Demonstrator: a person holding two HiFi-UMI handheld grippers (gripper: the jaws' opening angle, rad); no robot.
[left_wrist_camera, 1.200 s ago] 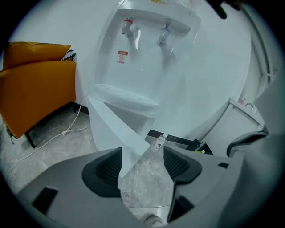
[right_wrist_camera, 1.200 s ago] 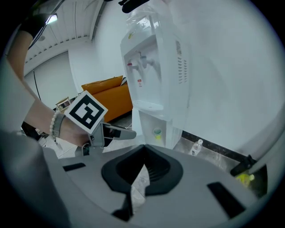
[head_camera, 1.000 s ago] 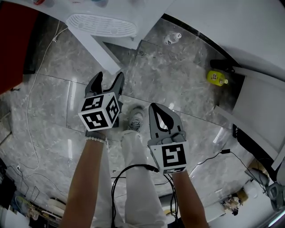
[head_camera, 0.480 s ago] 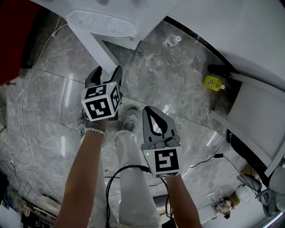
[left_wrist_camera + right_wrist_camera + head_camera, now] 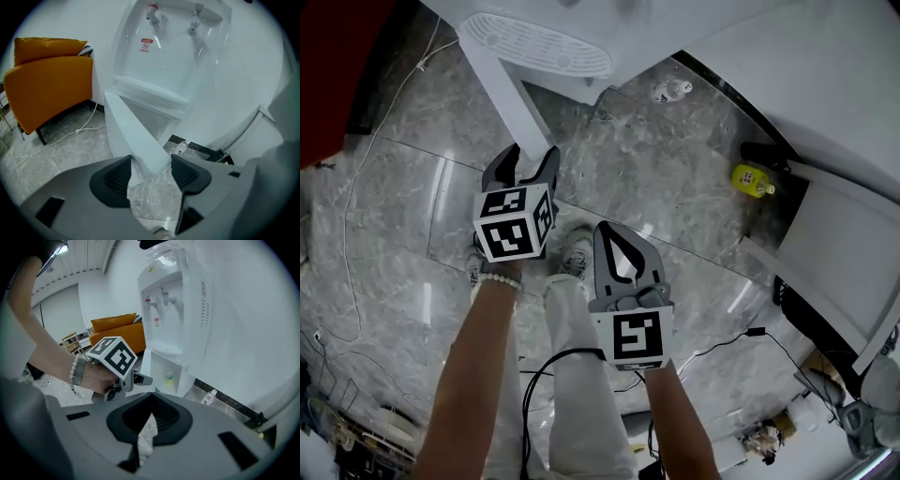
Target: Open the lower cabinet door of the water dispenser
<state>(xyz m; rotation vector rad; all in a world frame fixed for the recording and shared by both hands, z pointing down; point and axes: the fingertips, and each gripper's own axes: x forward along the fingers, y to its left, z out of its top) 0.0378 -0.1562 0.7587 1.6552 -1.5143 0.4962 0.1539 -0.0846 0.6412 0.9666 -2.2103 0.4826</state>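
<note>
The white water dispenser (image 5: 173,310) stands against the wall, and its lower cabinet door (image 5: 511,94) is swung out over the floor. The cabinet behind it is open, with a green cup (image 5: 168,377) inside. My left gripper (image 5: 528,157) stands at the door's free edge. In the left gripper view the door's (image 5: 133,136) lower corner shows between the pads (image 5: 117,178); the jaws have just been closing a little but stand open, with no pressing visible. My right gripper (image 5: 609,232) hangs shut and empty to the right, apart from the door.
An orange sofa (image 5: 47,79) is left of the dispenser, with a white cable (image 5: 70,136) on the floor. A small plastic bottle (image 5: 672,90) and a yellow object (image 5: 752,178) lie by the wall. Black cables (image 5: 572,361) run past the person's shoes (image 5: 577,253). White furniture (image 5: 834,244) stands at right.
My right gripper has drifted a little to the left and rolled slightly. The left gripper has stayed at the door's edge.
</note>
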